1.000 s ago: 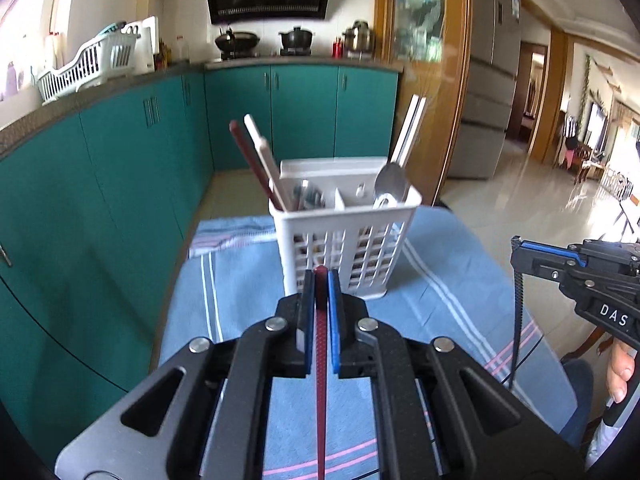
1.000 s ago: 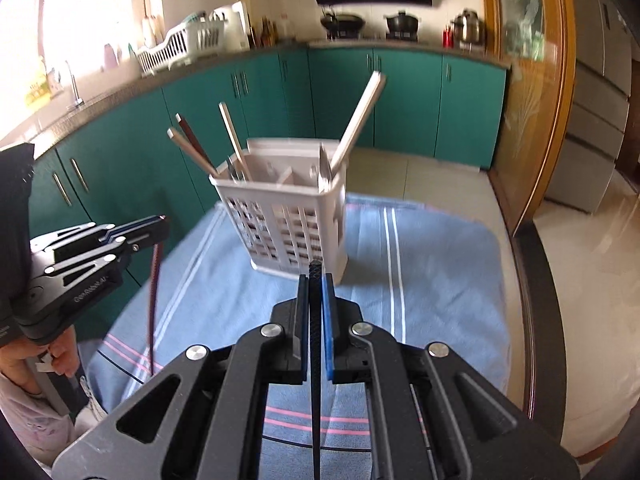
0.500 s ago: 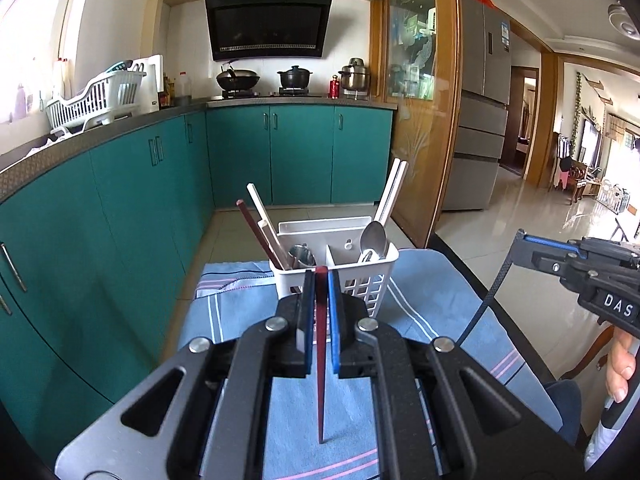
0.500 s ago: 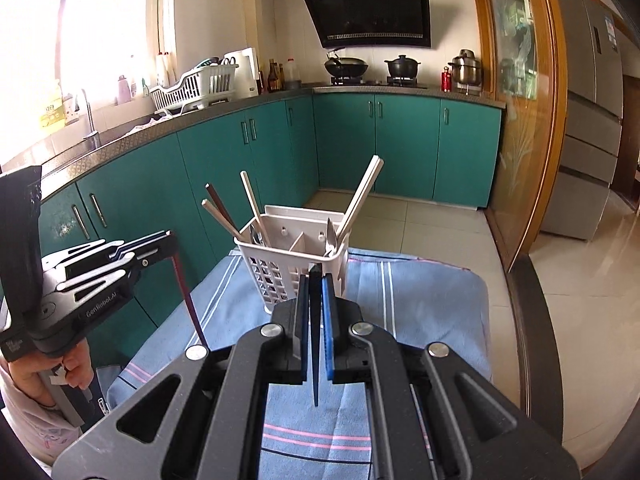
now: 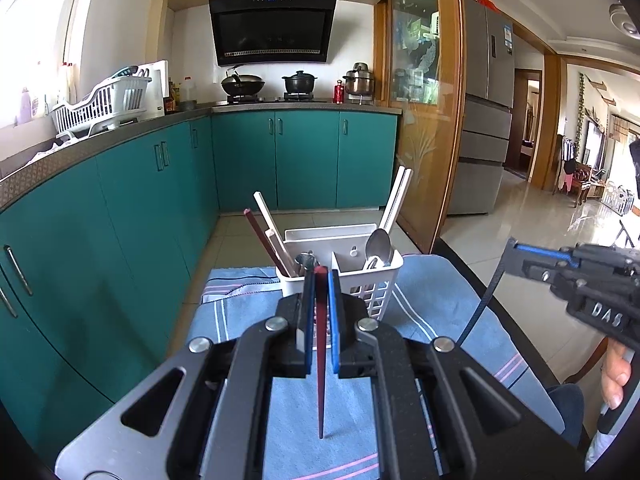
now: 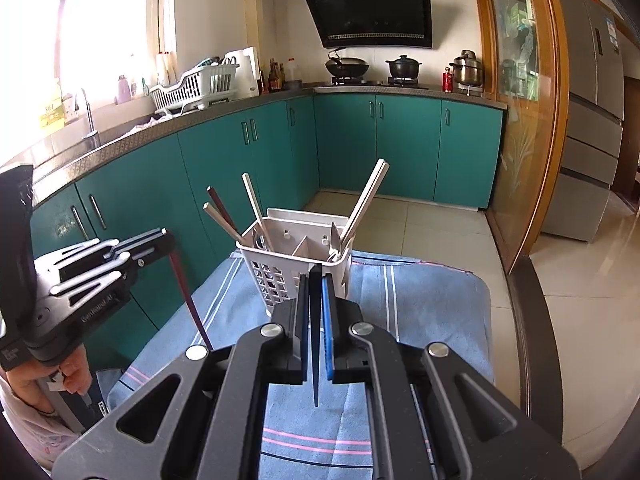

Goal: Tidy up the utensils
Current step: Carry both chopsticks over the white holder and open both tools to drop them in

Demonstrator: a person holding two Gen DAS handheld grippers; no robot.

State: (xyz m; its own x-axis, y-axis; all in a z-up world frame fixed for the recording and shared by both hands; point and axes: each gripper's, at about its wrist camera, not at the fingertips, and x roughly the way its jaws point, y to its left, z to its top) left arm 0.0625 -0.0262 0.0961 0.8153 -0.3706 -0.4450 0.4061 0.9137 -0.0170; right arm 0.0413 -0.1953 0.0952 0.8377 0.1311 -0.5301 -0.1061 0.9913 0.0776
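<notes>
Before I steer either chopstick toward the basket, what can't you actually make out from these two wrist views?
- Basket floor and utensil lower ends: hidden by its walls in both views.
- Red chopstick upper end: hidden between the left gripper pads, left view.
- Black chopstick lower stretch: in the left view, hidden behind the left gripper's body.
- Table edges: covered by the blue cloth.

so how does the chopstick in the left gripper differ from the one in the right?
Colour: the left gripper pinches a dark red chopstick; the right gripper pinches a black chopstick.
Pose: seen from the opposite gripper's camera, the red one slants down from its jaws and the black one slants the other way.
Shared: both are clamped near the top end, tips hanging free above the blue cloth, short of the white utensil basket.
</notes>
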